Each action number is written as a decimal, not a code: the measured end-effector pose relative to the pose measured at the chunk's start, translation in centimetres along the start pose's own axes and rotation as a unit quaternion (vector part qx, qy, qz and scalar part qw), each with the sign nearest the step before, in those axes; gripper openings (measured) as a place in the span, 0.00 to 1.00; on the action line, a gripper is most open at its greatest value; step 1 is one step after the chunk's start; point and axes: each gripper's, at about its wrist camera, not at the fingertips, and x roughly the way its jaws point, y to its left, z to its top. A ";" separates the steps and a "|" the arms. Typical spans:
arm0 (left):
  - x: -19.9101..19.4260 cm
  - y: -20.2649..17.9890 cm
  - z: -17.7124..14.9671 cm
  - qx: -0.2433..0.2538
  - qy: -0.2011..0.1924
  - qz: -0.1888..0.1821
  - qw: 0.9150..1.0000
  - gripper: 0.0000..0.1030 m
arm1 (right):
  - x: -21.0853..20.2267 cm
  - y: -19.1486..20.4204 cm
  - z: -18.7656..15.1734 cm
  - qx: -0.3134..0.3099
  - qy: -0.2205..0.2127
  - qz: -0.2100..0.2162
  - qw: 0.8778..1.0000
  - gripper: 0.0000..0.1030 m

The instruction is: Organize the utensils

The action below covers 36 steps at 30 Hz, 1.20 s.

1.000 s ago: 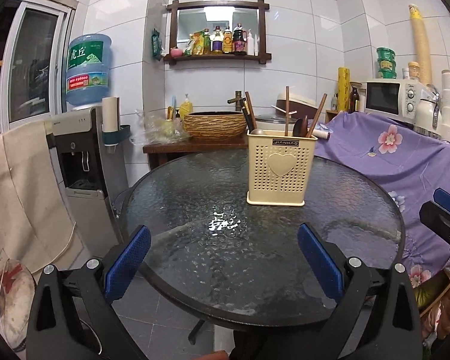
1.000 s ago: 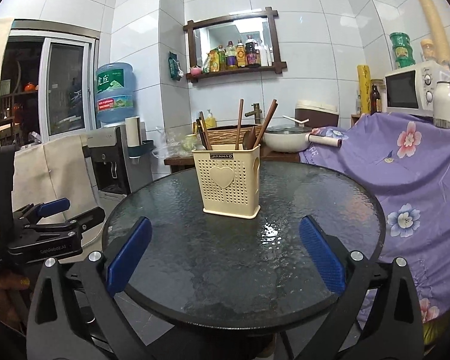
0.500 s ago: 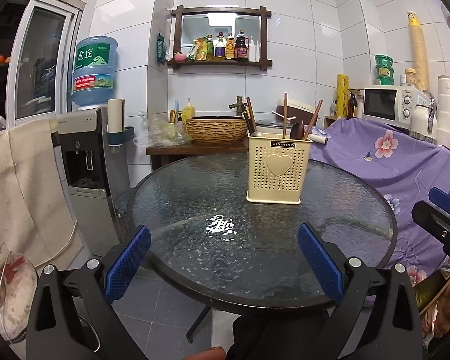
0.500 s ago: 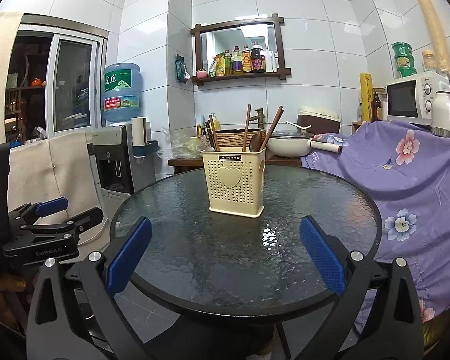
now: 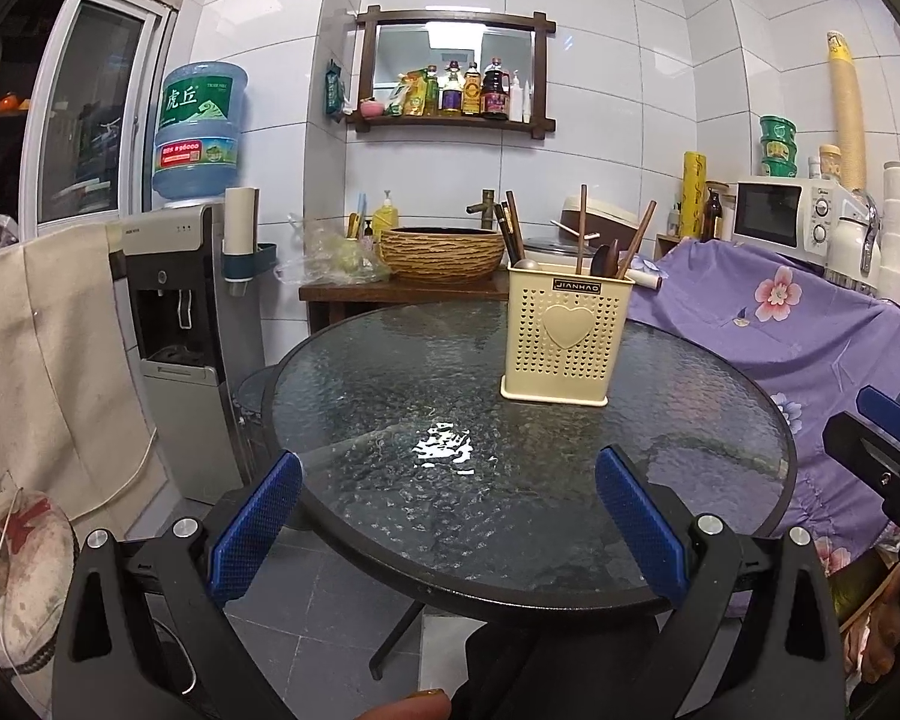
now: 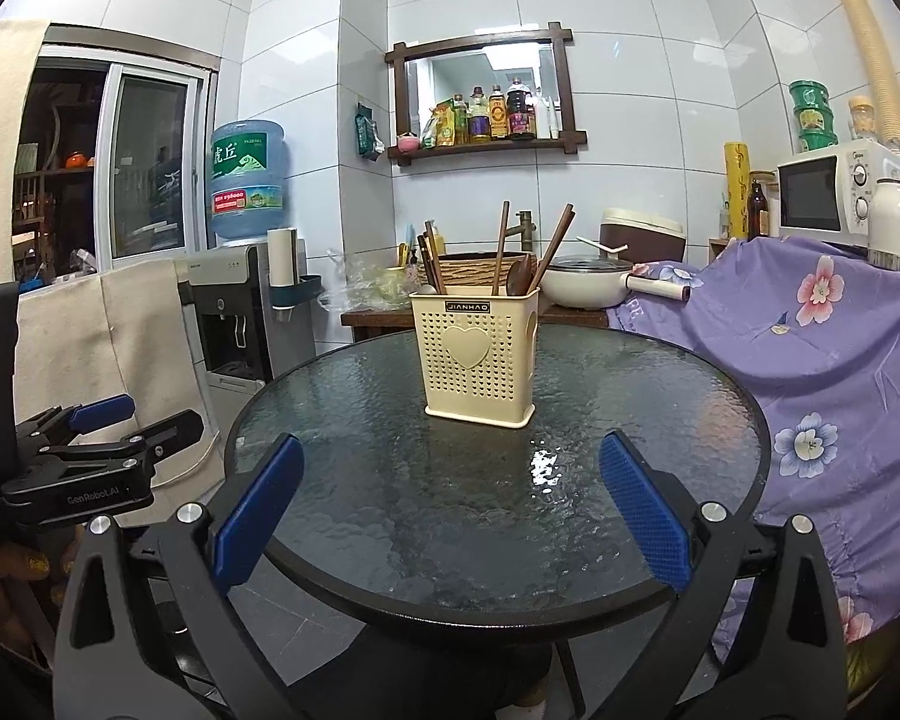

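left gripper (image 5: 447,531): we see the jaws wide apart — empty, touching nothing
right gripper (image 6: 450,507): same, spread wide, empty
cream perforated plastic utensil holder (image 5: 567,339): upright on the round textured-glass table (image 5: 390,420), far side
brown wooden utensils (image 6: 501,252): in holder — handles up, fanned slightly

Utensil ends (image 5: 601,261) hidden (inside holder (image 5: 564,342)).

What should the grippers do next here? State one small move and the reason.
Probably nothing more than keeping both hands back: the left gripper and right gripper are open and empty at the near edge of the glass table, whose top is bare except for the holder, where the utensils already stand.
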 end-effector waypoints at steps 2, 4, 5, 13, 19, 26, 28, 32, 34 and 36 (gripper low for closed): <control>0.0 -0.1 0.0 0.001 0.000 -0.001 1.000 0.94 | 0.1 0.1 -0.1 0.000 0.002 0.000 1.000 0.94; 0.0 -0.1 -0.1 0.002 0.001 -0.003 1.000 0.94 | 0.2 0.1 -0.2 0.000 0.002 0.001 1.000 0.94; 0.1 -0.1 -0.1 0.002 0.002 -0.003 1.000 0.94 | 0.2 0.1 -0.2 0.000 0.002 0.001 1.000 0.94; 0.1 0.0 -0.2 -0.001 0.005 -0.004 1.000 0.94 | 0.2 0.4 -0.5 -0.004 0.002 0.001 1.000 0.94; 0.2 0.1 -0.2 -0.002 0.011 -0.005 1.000 0.94 | 0.3 0.4 -0.5 -0.003 0.003 0.002 1.000 0.94; 0.3 0.2 -0.3 -0.007 0.013 -0.003 1.000 0.94 | 0.4 0.4 -0.6 -0.003 0.005 0.004 1.000 0.94; 0.3 0.2 -0.2 -0.006 0.014 0.000 1.000 0.94 | 0.4 0.5 -0.6 -0.003 0.005 0.004 1.000 0.94; 0.3 0.2 -0.2 -0.005 0.015 0.000 1.000 0.94 | 0.5 0.5 -0.7 -0.003 0.007 0.005 1.000 0.94; 0.3 0.2 -0.3 -0.004 0.012 0.004 1.000 0.94 | 0.6 0.6 -0.7 -0.003 0.008 0.005 1.000 0.94; 0.3 0.2 -0.3 -0.002 0.012 0.014 1.000 0.94 | 0.5 0.5 -0.7 -0.002 0.009 0.005 1.000 0.94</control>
